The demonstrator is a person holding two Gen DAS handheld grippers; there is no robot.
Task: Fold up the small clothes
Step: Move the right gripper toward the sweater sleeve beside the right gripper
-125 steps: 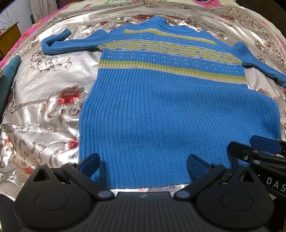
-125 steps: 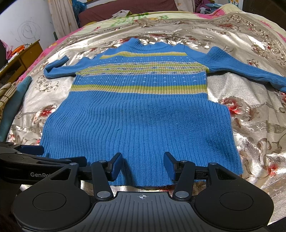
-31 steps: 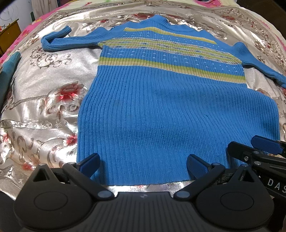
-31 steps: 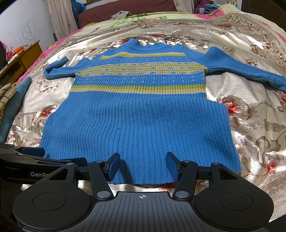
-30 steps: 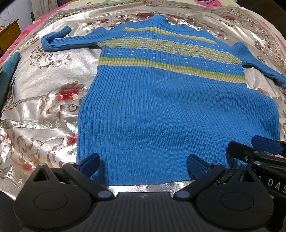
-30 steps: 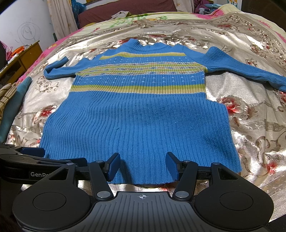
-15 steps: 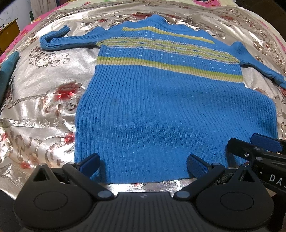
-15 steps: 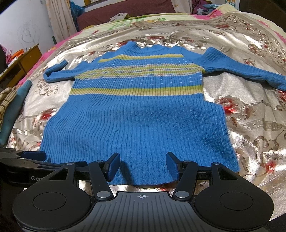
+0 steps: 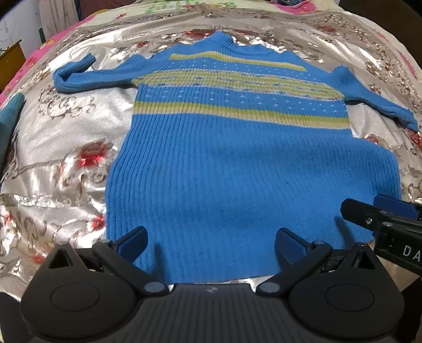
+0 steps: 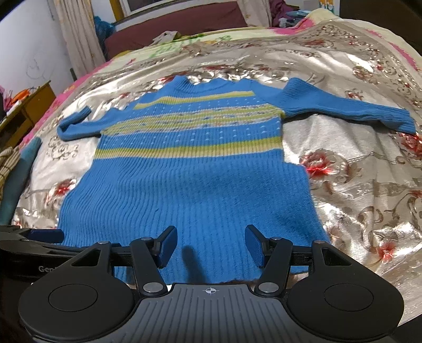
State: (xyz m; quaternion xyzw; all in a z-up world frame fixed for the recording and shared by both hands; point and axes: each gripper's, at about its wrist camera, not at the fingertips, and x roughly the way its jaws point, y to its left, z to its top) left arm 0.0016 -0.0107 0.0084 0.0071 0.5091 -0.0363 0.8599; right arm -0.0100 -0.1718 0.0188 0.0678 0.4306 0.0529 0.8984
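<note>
A blue ribbed sweater point(image 9: 237, 163) with yellow-green stripes lies flat, front up, on a silver floral bedspread point(image 9: 60, 147), sleeves spread to both sides. It also shows in the right wrist view point(image 10: 195, 184). My left gripper point(image 9: 211, 240) is open and empty, just above the hem near its left half. My right gripper point(image 10: 208, 246) is open and empty over the hem's middle. The right gripper's fingers point(image 9: 379, 208) show at the right edge of the left wrist view.
A teal cloth point(image 10: 15, 179) lies at the bed's left edge. A wooden side table point(image 10: 23, 110) stands left of the bed. A dark red headboard or sofa point(image 10: 179, 21) and curtains point(image 10: 79, 34) are behind. The bedspread extends to the right of the sweater point(image 10: 369, 184).
Both grippers have pulled back and risen a little, so more of the sweater and bed shows. The sweater has not moved. Both grippers stay open.
</note>
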